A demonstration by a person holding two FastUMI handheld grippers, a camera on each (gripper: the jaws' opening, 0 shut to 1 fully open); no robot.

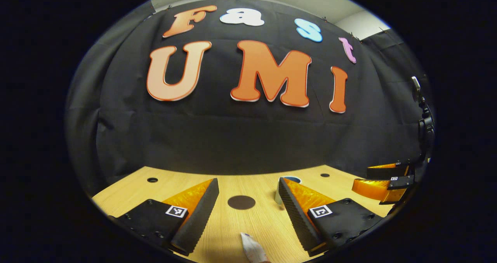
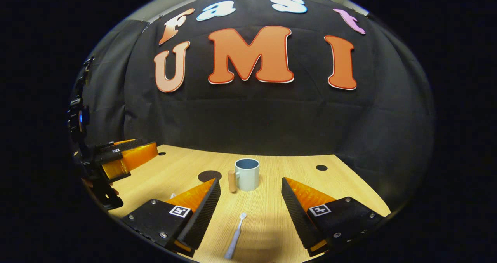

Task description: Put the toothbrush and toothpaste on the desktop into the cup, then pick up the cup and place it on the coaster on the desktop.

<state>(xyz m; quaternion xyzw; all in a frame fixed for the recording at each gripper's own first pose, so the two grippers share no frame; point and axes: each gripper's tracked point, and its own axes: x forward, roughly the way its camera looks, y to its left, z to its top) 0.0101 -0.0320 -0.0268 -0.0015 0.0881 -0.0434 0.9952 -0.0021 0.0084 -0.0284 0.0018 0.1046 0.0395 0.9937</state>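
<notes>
A pale blue-grey cup (image 2: 247, 173) with a wooden handle stands upright on the wooden desktop (image 2: 271, 201), straight ahead of my open right gripper (image 2: 251, 180). A white toothbrush (image 2: 235, 236) lies on the desktop between the right gripper's fingers, head pointing toward the cup. A dark round coaster (image 2: 209, 175) lies just left of the cup. In the left gripper view the coaster (image 1: 241, 202) lies ahead of my open left gripper (image 1: 248, 181), and the crimped end of the toothpaste tube (image 1: 252, 249) lies between its fingers near the bottom. The cup (image 1: 290, 180) peeks out behind its right finger.
The desktop has small round holes (image 2: 321, 167) near its back edge, close to the black cloth wall. The left gripper (image 2: 149, 150) hovers over the table's left side in the right gripper view. The right gripper (image 1: 363, 178) shows at the far right of the left gripper view.
</notes>
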